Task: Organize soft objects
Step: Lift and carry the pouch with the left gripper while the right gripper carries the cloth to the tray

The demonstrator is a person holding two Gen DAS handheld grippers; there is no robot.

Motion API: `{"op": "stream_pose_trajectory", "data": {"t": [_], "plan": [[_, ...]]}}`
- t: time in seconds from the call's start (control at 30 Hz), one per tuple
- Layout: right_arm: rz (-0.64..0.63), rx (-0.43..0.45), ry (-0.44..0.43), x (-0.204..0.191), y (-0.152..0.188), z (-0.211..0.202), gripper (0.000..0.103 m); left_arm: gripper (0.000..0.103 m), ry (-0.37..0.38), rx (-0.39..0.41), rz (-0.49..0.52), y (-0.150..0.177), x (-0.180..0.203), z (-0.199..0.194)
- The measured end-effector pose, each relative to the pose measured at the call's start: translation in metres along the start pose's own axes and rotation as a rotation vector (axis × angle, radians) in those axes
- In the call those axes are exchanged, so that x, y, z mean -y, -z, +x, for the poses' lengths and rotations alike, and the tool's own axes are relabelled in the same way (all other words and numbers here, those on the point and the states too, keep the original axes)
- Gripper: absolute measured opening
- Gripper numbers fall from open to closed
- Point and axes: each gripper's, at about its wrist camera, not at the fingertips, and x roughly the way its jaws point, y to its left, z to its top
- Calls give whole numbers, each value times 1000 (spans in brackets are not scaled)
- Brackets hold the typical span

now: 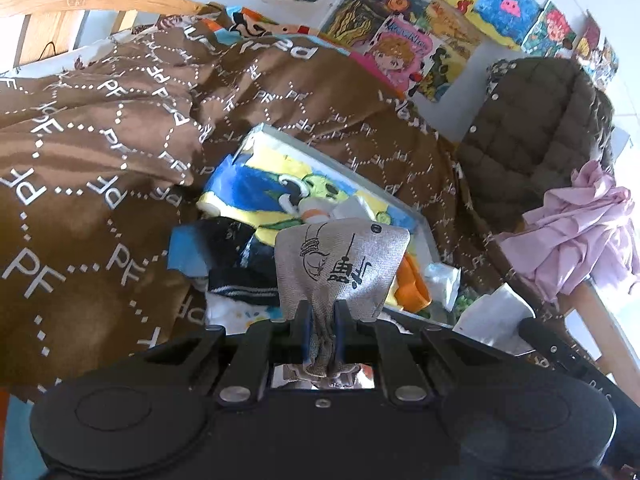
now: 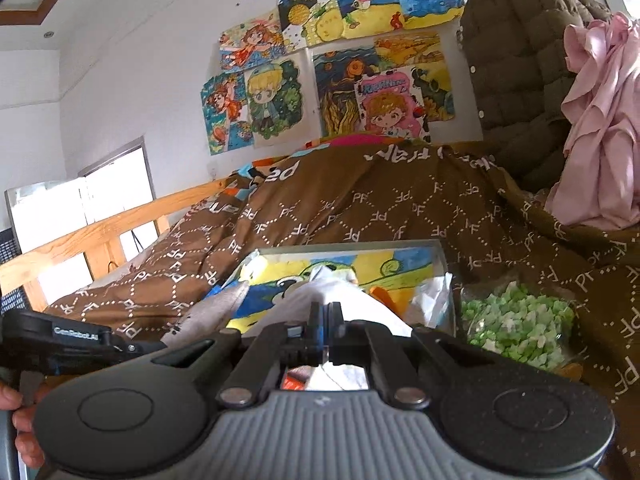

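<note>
A brown quilt (image 1: 100,168) printed with white "PF" letters covers the bed and fills most of both views. On it lies an open box (image 2: 444,264) with a colourful cartoon lining, holding mixed soft things. To its right a dark padded jacket (image 1: 532,128) hangs with a pink garment (image 1: 580,232) in front of it. A clear bag of green pieces (image 2: 516,316) rests just beside the box. The left gripper (image 1: 323,312) is closed narrow on a grey printed cloth (image 1: 344,264), which stands up above the box. The right gripper (image 2: 326,312) has its jaws pressed together; a white cloth (image 2: 320,300) lies right behind the tips, perhaps pinched, but the view does not settle it.
</note>
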Motion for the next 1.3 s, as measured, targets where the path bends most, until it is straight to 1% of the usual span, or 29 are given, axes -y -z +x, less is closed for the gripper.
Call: {"op": "stream_pose_trajectory", "data": {"t": [0.17,0.3,0.43,0.67,0.73,0.8,0.9,1.07,1.17,1.23,1.3], "plan": [[-1,43,-10,3,-11,6,2,12,37,55,10,-11,9,-1],[-13,64,-35,2,-23,24,2,12,52,107,49,-35,21,5],[59,63,-69,14,-38,45,2,12,58,159,19,-56,19,13],[229,70,-150,39,-64,80,2,12,82,188,-5,-79,11,42],[241,70,-156,41,-70,92,2,12,90,200,-17,-86,7,49],[219,67,-149,39,-72,99,2,12,92,213,-24,-92,3,56],[194,47,-153,33,-70,107,2,12,99,217,-34,-97,-3,64],[229,-13,-178,30,-59,103,2,12,102,191,-40,-95,-10,73],[215,-124,-185,28,-51,107,2,12,107,178,-45,-95,-12,81],[151,-194,-149,23,-45,113,2,12,106,166,-45,-96,-13,89],[124,-212,-126,21,-43,117,2,12,97,158,-35,-97,-14,99]]}}
